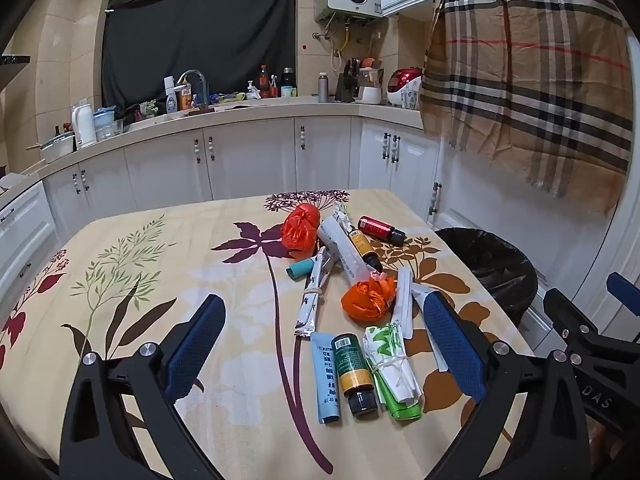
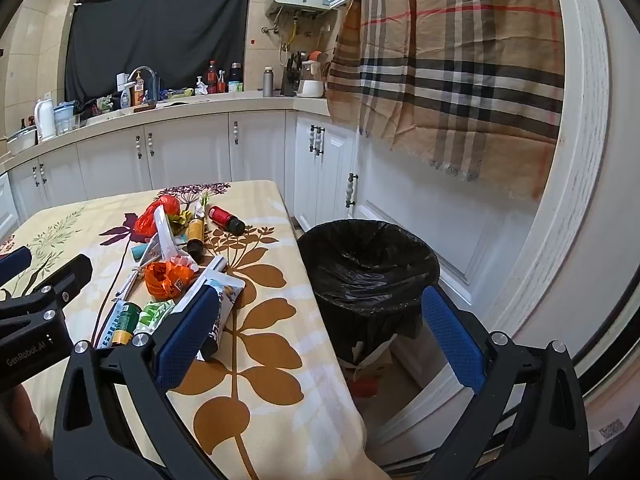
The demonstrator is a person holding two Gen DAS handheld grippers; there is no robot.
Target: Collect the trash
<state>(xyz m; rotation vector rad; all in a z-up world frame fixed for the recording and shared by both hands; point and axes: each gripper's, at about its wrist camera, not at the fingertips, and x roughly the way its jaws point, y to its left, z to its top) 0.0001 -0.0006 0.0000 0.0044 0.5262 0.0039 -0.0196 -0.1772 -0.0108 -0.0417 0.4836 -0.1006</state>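
We hold two black two-finger grippers with blue padded fingers over a table covered in a cream cloth printed with purple, green and brown leaves (image 1: 168, 264). Our left gripper (image 1: 326, 348) stands with its jaws spread as wide as they go, nothing between the pads, hovering above the near end of the trash pile. Our right gripper (image 2: 320, 340) is just as wide and empty; its left finger hangs over the table's right edge and its right finger over the floor, near the bin.

The trash lies in a loose heap on the right half of the table. At the far end we see a crumpled orange-red plastic bag (image 1: 299, 227), a small dark bottle with a red label (image 1: 380, 230) lying on its side, and a dark bottle with a yellow label (image 1: 363, 249) beside a white rolled paper tube (image 1: 342, 251). In the middle sit a short teal cylinder (image 1: 301, 270), a long white sachet tied with string (image 1: 314, 300) and a second knotted orange plastic bag (image 1: 368, 298). Nearest us lie a pale blue squeeze tube (image 1: 327, 378), a dark bottle with a green and yellow label (image 1: 354, 372) and a green-and-white wrapper bundle bound with string (image 1: 392, 364), touching side by side.

A round bin lined with a black plastic bag (image 2: 368, 268) stands on the floor just beside the table's right edge, its mouth open. A plaid tan cloth (image 2: 448, 68) hangs beyond it.
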